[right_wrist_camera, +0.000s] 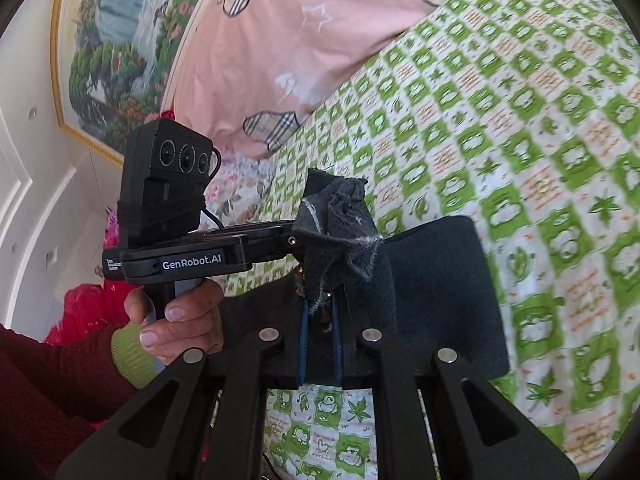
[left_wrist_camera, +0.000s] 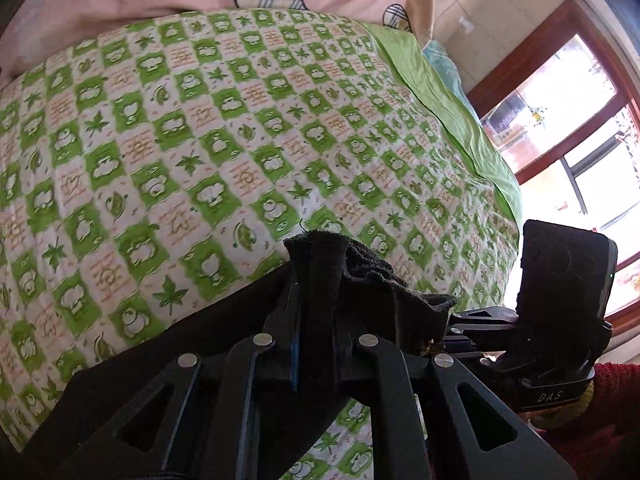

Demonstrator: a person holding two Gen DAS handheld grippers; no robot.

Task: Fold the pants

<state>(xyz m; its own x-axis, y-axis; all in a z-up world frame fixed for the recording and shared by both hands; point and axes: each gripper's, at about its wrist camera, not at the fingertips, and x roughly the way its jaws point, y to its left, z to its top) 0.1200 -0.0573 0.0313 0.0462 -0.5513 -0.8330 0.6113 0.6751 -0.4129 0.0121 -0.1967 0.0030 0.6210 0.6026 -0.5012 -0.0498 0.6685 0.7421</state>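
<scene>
Pants [left_wrist_camera: 340, 272] | dark cloth at 6 o'clock above bed cover [left_wrist_camera: 168, 128] | left gripper [left_wrist_camera: 316, 320] and right gripper [right_wrist_camera: 320, 304] both clamped on an edge | step: carrying over | next: lay flat, aligned

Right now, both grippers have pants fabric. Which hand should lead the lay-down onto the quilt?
Probably left. The left gripper and the right gripper each pinch the dark pants, but the left view shows more bare green quilt ahead.

Black pants [left_wrist_camera: 352, 276], green-and-white checked frog-and-leaf quilt [left_wrist_camera: 200, 140], pink plaid-heart pillow [right_wrist_camera: 280, 52], black tongs [left_wrist_camera: 316, 320]
</scene>
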